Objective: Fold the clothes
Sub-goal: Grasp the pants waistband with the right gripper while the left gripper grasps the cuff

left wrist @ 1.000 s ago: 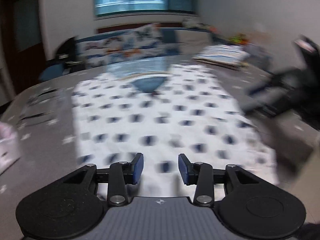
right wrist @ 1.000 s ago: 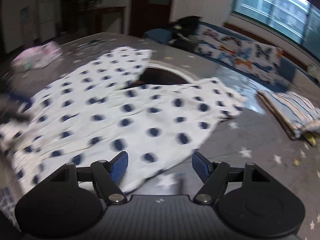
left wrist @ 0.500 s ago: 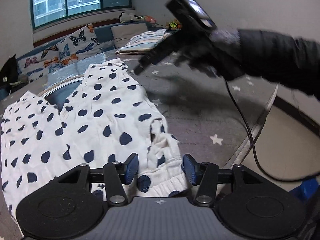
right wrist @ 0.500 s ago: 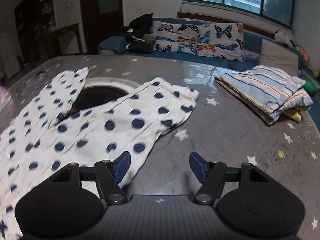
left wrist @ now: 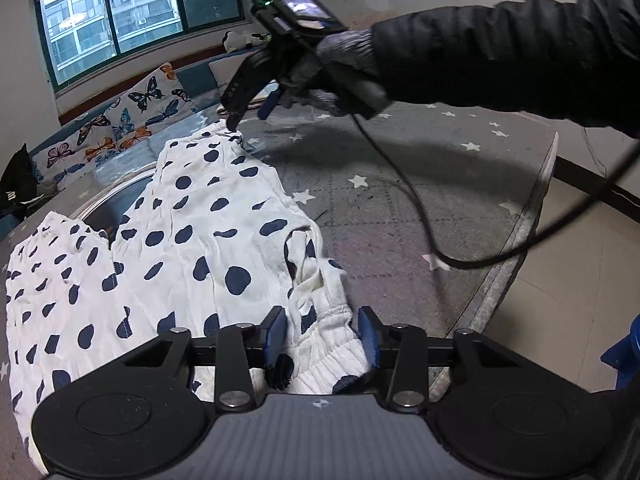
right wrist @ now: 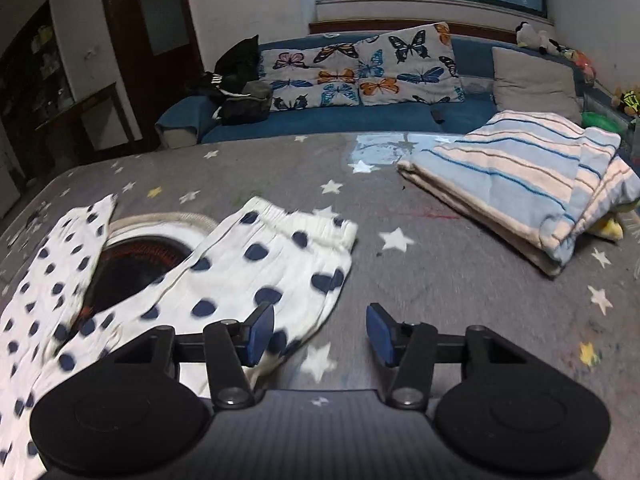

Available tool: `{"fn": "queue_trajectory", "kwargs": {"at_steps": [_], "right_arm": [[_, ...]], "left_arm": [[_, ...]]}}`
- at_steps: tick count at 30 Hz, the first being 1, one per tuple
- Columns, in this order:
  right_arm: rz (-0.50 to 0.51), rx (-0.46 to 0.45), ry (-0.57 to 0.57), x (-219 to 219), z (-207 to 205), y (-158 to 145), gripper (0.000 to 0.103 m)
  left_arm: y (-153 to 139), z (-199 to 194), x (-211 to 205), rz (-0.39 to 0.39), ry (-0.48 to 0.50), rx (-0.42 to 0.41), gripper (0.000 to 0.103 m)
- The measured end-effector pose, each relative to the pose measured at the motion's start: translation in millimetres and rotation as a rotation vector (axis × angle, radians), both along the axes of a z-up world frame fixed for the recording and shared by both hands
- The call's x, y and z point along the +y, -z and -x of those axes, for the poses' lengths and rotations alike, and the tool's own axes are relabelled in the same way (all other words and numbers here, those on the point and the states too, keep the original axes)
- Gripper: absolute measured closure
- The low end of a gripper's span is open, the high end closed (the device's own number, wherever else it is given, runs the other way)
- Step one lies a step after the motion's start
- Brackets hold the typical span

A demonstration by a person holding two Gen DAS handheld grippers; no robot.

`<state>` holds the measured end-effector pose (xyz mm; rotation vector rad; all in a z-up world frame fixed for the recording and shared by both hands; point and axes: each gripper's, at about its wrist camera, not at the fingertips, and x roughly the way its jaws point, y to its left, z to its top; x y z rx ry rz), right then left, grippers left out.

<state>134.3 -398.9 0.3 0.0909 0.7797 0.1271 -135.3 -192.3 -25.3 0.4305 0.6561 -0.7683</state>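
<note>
Trousers (left wrist: pixel 192 248), white with dark blue dots, spread flat on grey star-print mat (left wrist: pixel 420 208), 2 legs running away from the left-wrist camera. Left gripper (left wrist: pixel 322 334) down at the near elastic waistband corner; jaws closing, bunched waistband fabric sits between the 2 blue pads, narrow gap, pads beside the cloth but press not clear. Right gripper (left wrist: pixel 248 114) seen from the left view at the far leg cuff, held by gloved hand (left wrist: pixel 320 76) in a dark sleeve, cable trailing from it across the mat. In the right-wrist view right gripper (right wrist: pixel 320 330) has jaws about half apart and closing, left pad over the hem edge of the leg (right wrist: pixel 260 264), mostly bare mat between the pads, nothing gripped. Folded striped blanket (right wrist: pixel 520 184) lies well apart to the right on the mat. Butterfly cushions (right wrist: pixel 360 68) on blue sofa behind.
</note>
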Motion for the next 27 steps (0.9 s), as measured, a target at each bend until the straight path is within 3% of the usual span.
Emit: {"fn": "queue_trajectory", "kwargs": {"at_steps": [2,4,16,21,27], "right_arm": [[-0.004,0.001,0.013,0,-11,4,0.053],[-0.022,-0.002,0.024,-1,-20,8,0.056],[-0.065,-0.01,0.086,-5,-55,22,0.076],[-0.073,-0.013,0.104,-6,-61,23,0.093],[-0.096,-0.028,0.137,-13,-59,15,0.098]], "left_arm": [[-1,-1,1,0.006,0.003,0.005,0.069],[-3,-2,2,0.019,0.005,0.015,0.081],[-6,-7,4,0.043,0.013,0.055,0.077],[-3,-9,4,0.044,0.015,0.066,0.083],[-9,-11,12,0.08,0.003,0.072,0.09]]}}
